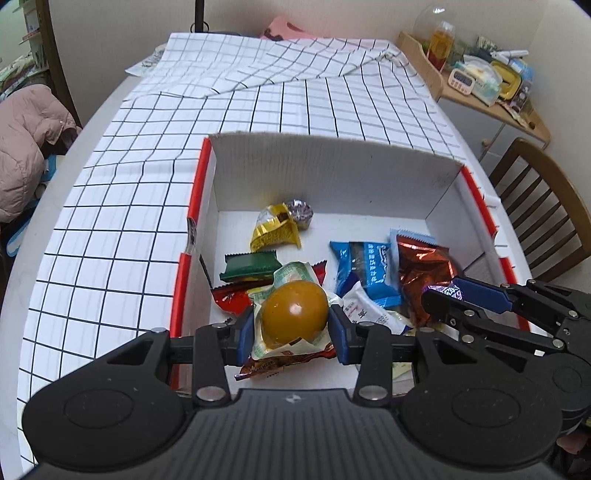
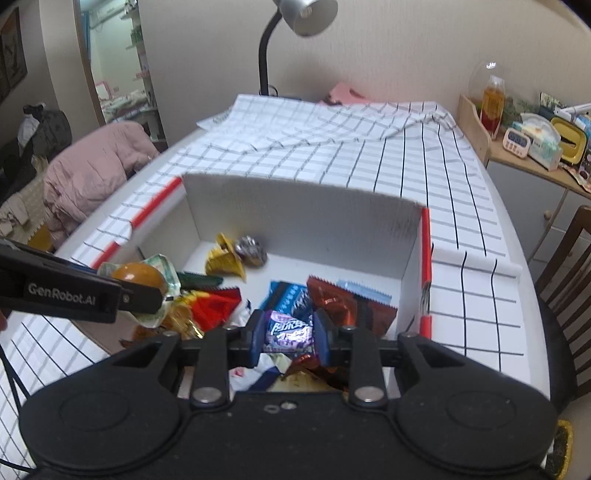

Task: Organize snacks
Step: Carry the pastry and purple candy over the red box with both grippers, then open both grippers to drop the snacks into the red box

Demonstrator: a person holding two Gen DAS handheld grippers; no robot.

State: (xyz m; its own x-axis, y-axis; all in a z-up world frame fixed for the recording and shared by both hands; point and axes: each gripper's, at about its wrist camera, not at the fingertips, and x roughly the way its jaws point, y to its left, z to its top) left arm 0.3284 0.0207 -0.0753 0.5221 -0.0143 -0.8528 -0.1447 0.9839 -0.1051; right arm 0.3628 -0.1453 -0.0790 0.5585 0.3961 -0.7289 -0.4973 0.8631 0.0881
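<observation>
A white cardboard box [image 1: 332,173] with red edges lies on the checked tablecloth and holds several wrapped snacks. My left gripper [image 1: 295,328] is shut on a packaged brown egg [image 1: 295,310], held over the box's near left part above a green packet [image 1: 249,266] and a red packet [image 1: 231,297]. My right gripper [image 2: 289,334] is shut on a small purple candy packet [image 2: 290,332], over the near right part of the box [image 2: 295,210], above a blue packet [image 2: 291,299] and a copper foil packet [image 2: 340,301]. In the left wrist view the right gripper [image 1: 441,295] comes in from the right.
A yellow packet [image 1: 275,230] and a foil-wrapped sweet [image 1: 300,212] lie near the box's back wall. A wooden chair [image 1: 546,206] stands to the right, with a cluttered wooden shelf [image 1: 491,85] behind it. A desk lamp [image 2: 295,22] stands at the table's far end, a pink jacket [image 2: 92,173] off to the left.
</observation>
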